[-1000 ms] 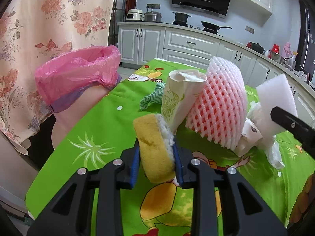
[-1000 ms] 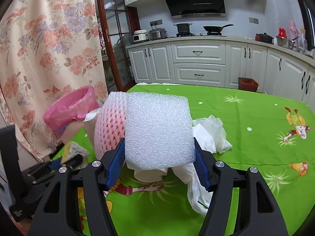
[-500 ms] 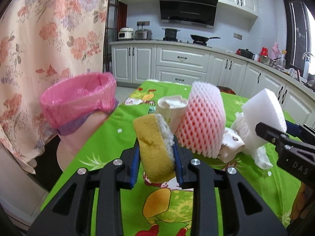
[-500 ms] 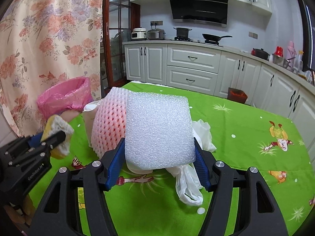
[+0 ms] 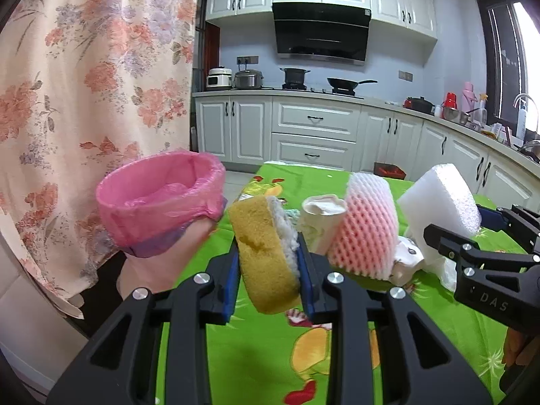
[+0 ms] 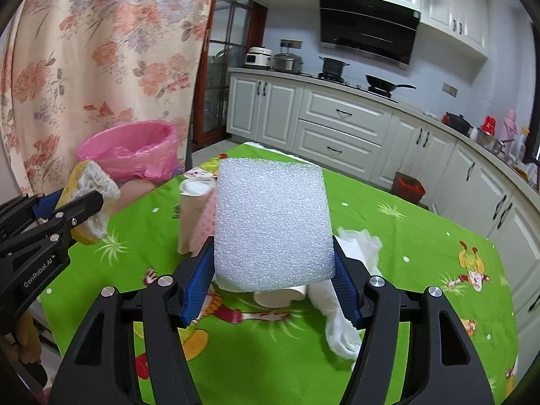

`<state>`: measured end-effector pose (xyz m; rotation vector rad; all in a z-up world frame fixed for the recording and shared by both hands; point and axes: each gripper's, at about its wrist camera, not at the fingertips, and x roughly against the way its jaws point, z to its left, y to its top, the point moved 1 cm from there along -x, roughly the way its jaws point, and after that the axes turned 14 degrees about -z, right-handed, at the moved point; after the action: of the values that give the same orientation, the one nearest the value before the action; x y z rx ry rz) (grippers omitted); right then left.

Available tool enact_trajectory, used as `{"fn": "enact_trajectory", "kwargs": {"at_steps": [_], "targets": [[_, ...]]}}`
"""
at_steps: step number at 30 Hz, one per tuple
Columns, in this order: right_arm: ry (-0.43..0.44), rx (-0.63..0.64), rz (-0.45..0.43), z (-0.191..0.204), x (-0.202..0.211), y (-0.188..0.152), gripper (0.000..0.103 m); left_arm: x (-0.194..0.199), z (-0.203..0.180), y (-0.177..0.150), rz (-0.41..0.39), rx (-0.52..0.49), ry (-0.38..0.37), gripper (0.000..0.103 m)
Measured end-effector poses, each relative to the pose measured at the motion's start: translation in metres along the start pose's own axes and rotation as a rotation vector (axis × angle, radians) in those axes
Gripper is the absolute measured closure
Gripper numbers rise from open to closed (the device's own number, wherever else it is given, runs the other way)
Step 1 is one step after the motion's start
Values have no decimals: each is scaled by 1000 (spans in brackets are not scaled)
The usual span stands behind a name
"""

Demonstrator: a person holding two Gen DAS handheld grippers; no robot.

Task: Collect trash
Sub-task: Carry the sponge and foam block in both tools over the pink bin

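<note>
My left gripper (image 5: 268, 270) is shut on a yellow sponge (image 5: 261, 253) and holds it above the green tablecloth (image 5: 256, 354), just right of the bin with a pink bag (image 5: 158, 199). It also shows at the left of the right wrist view (image 6: 86, 207). My right gripper (image 6: 273, 266) is shut on a white foam block (image 6: 273, 222), held above the table; the block also shows in the left wrist view (image 5: 442, 199). On the table lie a pink foam net (image 5: 364, 226), a paper cup (image 5: 320, 219) and a white plastic bag (image 6: 344, 307).
The pink-lined bin (image 6: 135, 152) stands off the table's left edge, by a floral curtain (image 5: 84, 84). White kitchen cabinets (image 6: 337, 128) and a stove run behind the table. A second paper cup (image 6: 280, 295) lies under the foam block.
Both grippers have risen, with sponge and foam block still held. The left gripper has moved closer to the pink bin, which now sits lower and nearer in view.
</note>
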<state>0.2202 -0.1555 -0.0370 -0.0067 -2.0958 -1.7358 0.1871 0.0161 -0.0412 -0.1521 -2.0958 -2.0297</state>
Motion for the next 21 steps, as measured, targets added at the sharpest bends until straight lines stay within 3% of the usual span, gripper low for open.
{"fn": "enact_trajectory", "kwargs": {"at_steps": [10,21], "targets": [[84,60,-8,42,-6,27,42,8,50,9,-15,-6,65,74],[196,124,4,97,-44,49,42,-4,101,22,-14,-12,139,74]]}}
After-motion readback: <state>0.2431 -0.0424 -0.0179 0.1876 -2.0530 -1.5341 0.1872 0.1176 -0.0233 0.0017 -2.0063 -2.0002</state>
